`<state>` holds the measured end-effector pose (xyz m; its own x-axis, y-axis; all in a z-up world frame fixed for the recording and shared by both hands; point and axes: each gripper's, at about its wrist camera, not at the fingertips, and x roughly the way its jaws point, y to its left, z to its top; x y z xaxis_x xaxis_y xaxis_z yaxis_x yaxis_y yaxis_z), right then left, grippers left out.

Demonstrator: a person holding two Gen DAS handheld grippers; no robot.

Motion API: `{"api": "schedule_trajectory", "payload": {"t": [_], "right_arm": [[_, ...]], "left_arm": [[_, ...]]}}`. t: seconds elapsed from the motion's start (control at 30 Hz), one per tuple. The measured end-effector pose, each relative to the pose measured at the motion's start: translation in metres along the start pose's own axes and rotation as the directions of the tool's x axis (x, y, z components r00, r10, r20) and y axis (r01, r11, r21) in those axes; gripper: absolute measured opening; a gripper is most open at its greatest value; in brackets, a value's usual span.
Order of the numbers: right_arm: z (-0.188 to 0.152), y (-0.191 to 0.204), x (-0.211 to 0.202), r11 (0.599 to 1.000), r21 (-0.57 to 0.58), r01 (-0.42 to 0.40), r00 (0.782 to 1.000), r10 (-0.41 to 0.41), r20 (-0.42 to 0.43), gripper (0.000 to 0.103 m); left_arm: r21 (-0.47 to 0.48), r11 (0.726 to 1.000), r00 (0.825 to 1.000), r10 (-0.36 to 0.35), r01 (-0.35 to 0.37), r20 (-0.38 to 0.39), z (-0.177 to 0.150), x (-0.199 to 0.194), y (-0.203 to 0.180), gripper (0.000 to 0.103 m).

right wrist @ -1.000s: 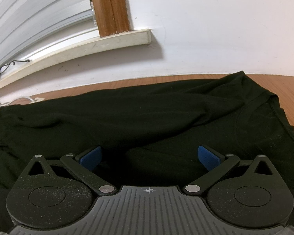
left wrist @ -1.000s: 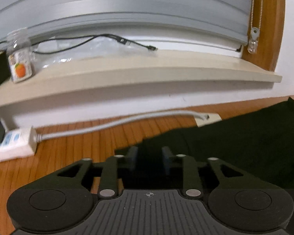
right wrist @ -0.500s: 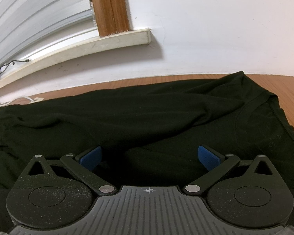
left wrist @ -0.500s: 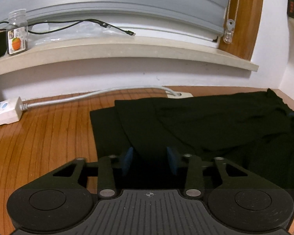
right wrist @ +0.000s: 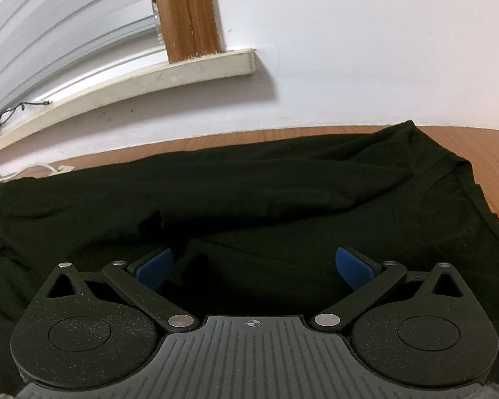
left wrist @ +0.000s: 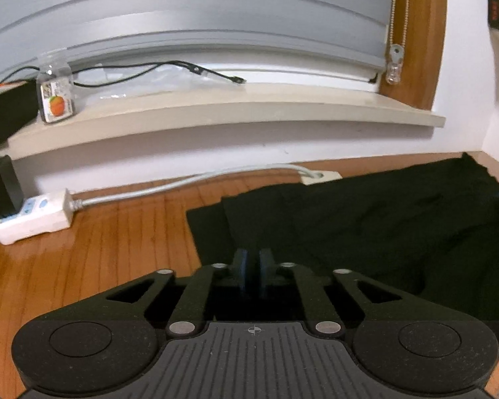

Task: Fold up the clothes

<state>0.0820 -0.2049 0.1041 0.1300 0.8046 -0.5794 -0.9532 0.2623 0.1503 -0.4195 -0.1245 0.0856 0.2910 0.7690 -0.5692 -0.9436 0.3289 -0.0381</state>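
Observation:
A black T-shirt (left wrist: pixel 366 219) lies spread on the wooden table (left wrist: pixel 99 249), a folded layer showing along its left edge. My left gripper (left wrist: pixel 252 266) sits low at that left edge. Its blue pads are pressed nearly together, with dark fabric between them. In the right wrist view the same T-shirt (right wrist: pixel 249 193) fills the foreground, with its collar (right wrist: pixel 432 183) to the right. My right gripper (right wrist: pixel 252 262) hovers over the shirt's middle. The blue pads (right wrist: pixel 153 266) stand wide apart with nothing between them.
A white power strip (left wrist: pixel 33 216) with a grey cable (left wrist: pixel 183 183) lies on the table's far left. The cable runs to a white plate (left wrist: pixel 321 176) by the wall. On the windowsill (left wrist: pixel 249 113) are a small jar (left wrist: pixel 55 99) and a black cable. A blind cord (left wrist: pixel 394 66) hangs at the right.
The left gripper's pads have gone from partly apart to pressed together at the shirt's left edge, and its view has shifted. The right gripper has stayed still and open.

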Motion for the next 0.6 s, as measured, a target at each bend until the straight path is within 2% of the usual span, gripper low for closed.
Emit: {"api": "schedule_trajectory", "payload": {"t": [0.1,0.2,0.27,0.37,0.43,0.6], "right_arm": [[0.000,0.000,0.000,1.000,-0.003,0.003,1.000,-0.003,0.003,0.103],[-0.001,0.002,-0.008,1.000,-0.011,-0.002,0.999,0.002,0.042,0.103],[-0.003,0.008,-0.017,0.999,-0.046,0.012,0.997,-0.009,0.076,0.103],[-0.001,0.021,-0.028,0.993,-0.111,0.049,0.995,-0.039,0.094,0.103],[0.002,0.023,-0.035,0.989,-0.130,0.072,0.992,-0.058,0.108,0.103],[0.005,0.009,-0.043,0.990,-0.095,0.103,0.989,-0.092,0.117,0.102]], "left_arm": [[0.024,0.999,1.000,-0.022,0.021,0.020,0.011,0.007,-0.015,0.045],[0.047,0.998,0.998,-0.044,0.042,0.040,0.022,0.014,-0.029,0.058],[0.067,0.996,0.996,-0.070,0.066,0.051,0.031,0.023,-0.043,0.061],[0.109,0.985,0.988,-0.141,0.134,0.059,0.046,0.045,-0.078,0.061],[0.163,0.968,0.978,-0.202,0.190,0.059,0.055,0.064,-0.113,0.057],[0.290,0.896,0.935,-0.354,0.337,0.009,0.061,0.108,-0.212,0.039]]}}
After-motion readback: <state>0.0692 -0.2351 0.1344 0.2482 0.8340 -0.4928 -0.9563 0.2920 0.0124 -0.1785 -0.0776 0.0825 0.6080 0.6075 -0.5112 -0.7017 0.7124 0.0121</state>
